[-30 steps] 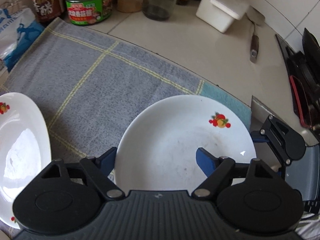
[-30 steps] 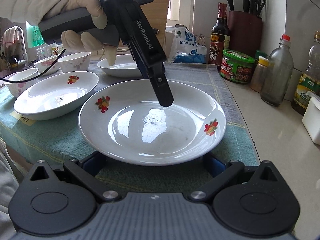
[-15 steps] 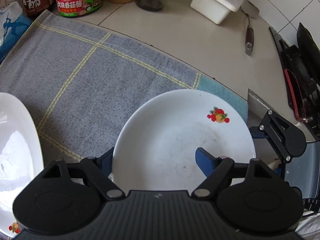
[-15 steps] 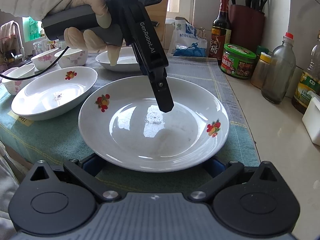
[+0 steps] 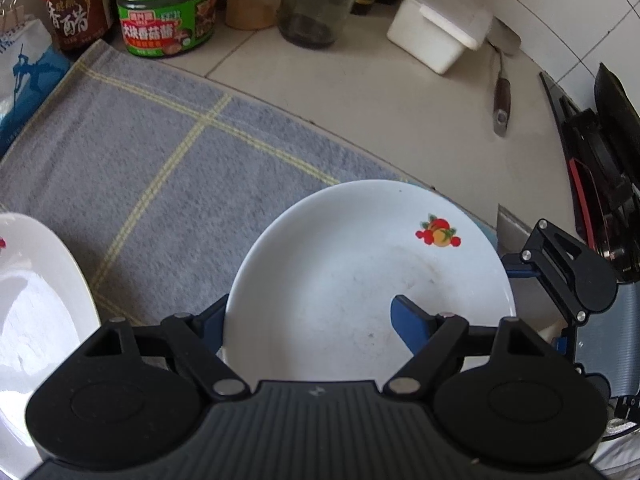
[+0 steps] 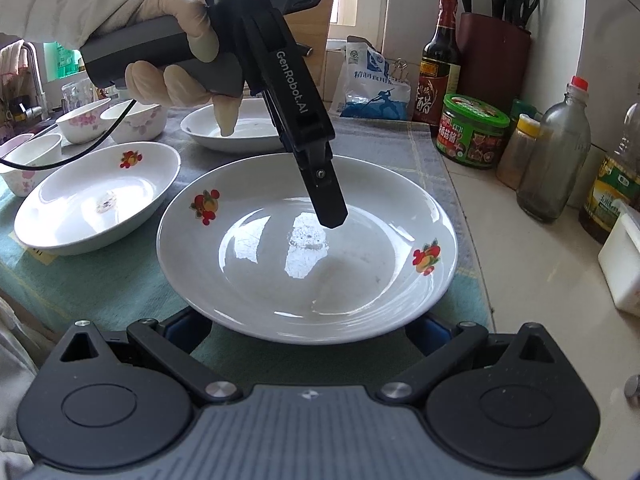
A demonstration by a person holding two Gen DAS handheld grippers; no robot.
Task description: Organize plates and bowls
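**White porcelain plate gripped at its rim over the cloth-covered bench**

*Left wrist view.* The left gripper (image 5: 312,318) is clamped on the near rim of a deep plate with a fruit motif (image 5: 360,280). One blue finger sits outside and under the rim and the other lies inside the well, a pinch that lets a shallow dish be carried by its edge. The plate hangs above the grey checked cloth (image 5: 160,168), which cushions crockery on the tiled bench (image 5: 380,120). Two plates are visible here: the held one and a second plate (image 5: 36,320) at the left edge. The right gripper (image 5: 516,270) meets the held plate's far rim.

*Right wrist view.* A gloved hand (image 6: 176,68) tilts the left gripper steeply down into the plate. The right gripper's fingers stand wide apart beneath the near rim; whether they bear weight cannot be told. This view shows three deep plates: the held one, a left plate (image 6: 96,196) and a rear plate (image 6: 240,130). At least three floral bowls (image 6: 82,120) cluster at far left, probably awaiting sorting by kind.
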